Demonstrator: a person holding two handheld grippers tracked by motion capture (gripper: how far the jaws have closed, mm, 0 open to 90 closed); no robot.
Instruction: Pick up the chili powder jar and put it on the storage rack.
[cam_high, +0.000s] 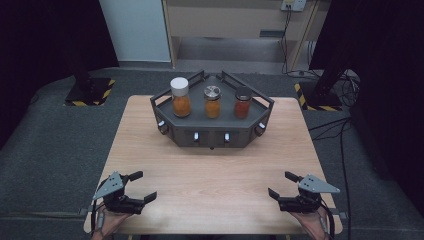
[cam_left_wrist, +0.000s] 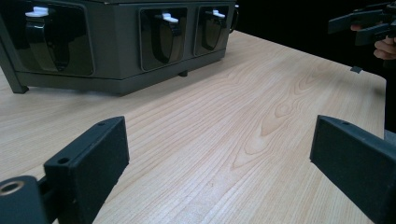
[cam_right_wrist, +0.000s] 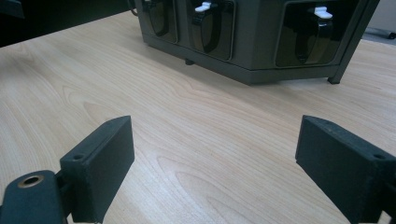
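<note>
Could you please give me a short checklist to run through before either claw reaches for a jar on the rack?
1. Left claw open with nothing between the jaws: ok.
2. Right claw open with nothing between the jaws: ok.
3. White-lidded jar, middle jar and red jar upright on the rack: ok.
4. Bare table between claws and rack: ok.
5. Jar lids screwed tight: cannot tell.

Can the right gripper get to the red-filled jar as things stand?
Probably yes: the right gripper is open with bare table ahead, and the red-filled jar stands rightmost on the rack, open from above.
</note>
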